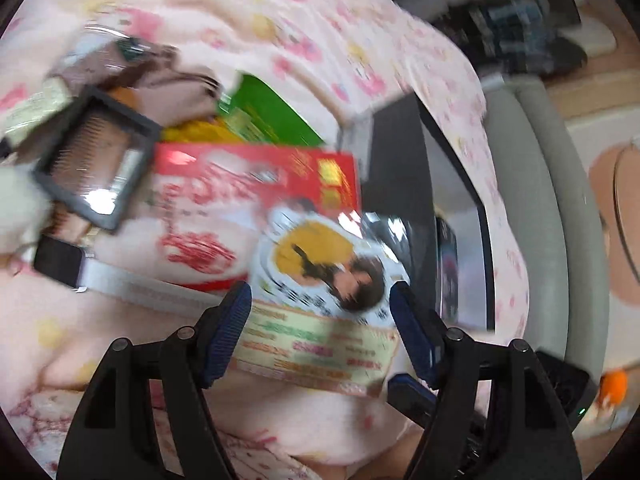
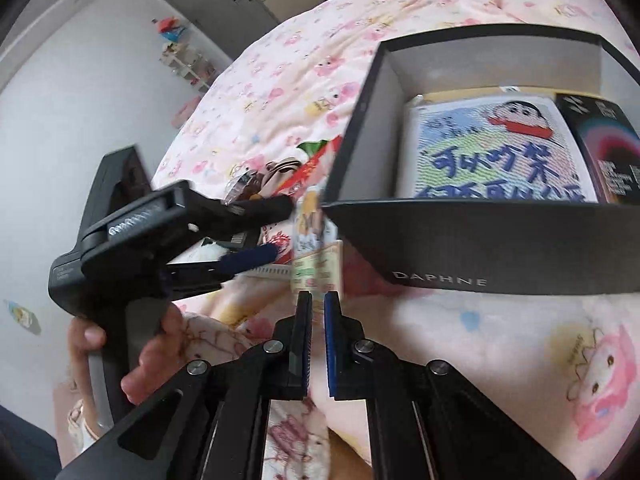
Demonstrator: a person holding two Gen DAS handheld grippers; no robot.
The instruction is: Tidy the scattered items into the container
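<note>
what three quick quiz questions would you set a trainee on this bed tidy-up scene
1. True or false: the black box is empty.
2. The left gripper is: A open, with the packet between its fingers; B shut on nothing; C out of view.
3. What word is printed on the box's outer side?

Key: 1 false, a cartoon picture lies in it. 2 A. 3 DAPHNE.

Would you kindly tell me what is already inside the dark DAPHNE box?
Inside the DAPHNE box, a cartoon-printed white packet lies beside a black carton. A yellowish edge shows behind the packet; anything beneath is hidden.
</note>
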